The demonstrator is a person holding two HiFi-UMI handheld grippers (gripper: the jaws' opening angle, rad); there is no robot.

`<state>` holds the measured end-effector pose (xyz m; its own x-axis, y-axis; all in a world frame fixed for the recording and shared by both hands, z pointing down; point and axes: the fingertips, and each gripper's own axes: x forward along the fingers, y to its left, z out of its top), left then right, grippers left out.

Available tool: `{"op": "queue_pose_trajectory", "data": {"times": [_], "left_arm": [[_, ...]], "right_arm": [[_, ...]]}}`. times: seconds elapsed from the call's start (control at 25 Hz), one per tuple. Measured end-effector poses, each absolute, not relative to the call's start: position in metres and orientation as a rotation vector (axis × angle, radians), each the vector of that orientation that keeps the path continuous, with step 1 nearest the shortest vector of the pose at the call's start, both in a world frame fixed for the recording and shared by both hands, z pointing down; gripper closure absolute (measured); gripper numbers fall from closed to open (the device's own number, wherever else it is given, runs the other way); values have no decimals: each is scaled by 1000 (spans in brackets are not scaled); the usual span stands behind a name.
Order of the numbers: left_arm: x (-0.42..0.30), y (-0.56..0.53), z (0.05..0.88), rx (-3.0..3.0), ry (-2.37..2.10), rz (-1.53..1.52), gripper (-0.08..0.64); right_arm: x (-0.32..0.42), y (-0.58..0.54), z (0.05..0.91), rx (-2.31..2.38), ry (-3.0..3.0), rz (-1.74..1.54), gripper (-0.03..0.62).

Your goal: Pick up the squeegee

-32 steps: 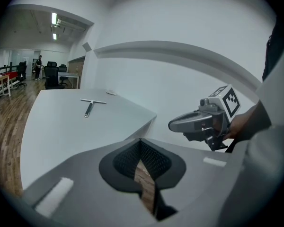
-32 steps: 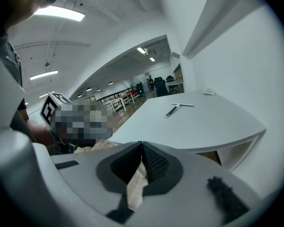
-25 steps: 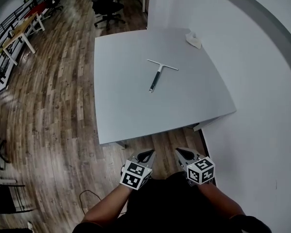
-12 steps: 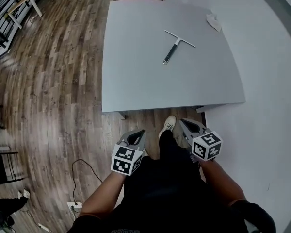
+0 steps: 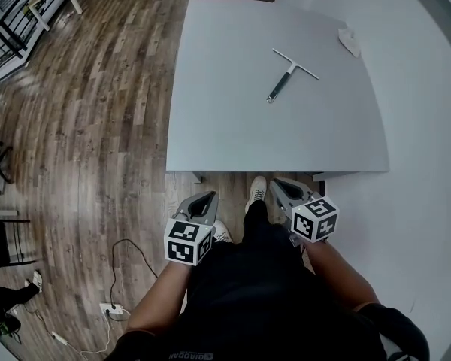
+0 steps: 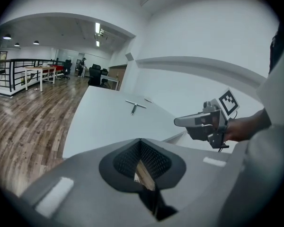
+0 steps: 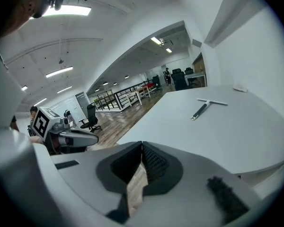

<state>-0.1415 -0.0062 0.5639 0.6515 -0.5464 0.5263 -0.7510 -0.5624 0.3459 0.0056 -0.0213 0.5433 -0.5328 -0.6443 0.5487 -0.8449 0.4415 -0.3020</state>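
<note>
holding my left gripper (image 5: 203,199) and right gripper (image 5: 279,185) pressed together, empty, since the squeegee (image 5: 289,76) lies well beyond reach.

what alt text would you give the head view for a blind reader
A squeegee lies flat on a grey table, untouched, a small crumpled white item near the table's far right corner. The person stands on wood floor short of the near edge, holding the left gripper and right gripper low, both shut and empty.
</note>
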Motion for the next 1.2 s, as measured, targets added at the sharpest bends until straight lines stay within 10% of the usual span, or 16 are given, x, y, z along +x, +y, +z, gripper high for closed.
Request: {"op": "queue_pose_trajectory", "data": {"times": [1.2], "left_arm": [[-61, -91, 563, 2383, -944, 569, 554]], "right_arm": [[65, -119, 570, 1246, -2339, 862, 584]]}}
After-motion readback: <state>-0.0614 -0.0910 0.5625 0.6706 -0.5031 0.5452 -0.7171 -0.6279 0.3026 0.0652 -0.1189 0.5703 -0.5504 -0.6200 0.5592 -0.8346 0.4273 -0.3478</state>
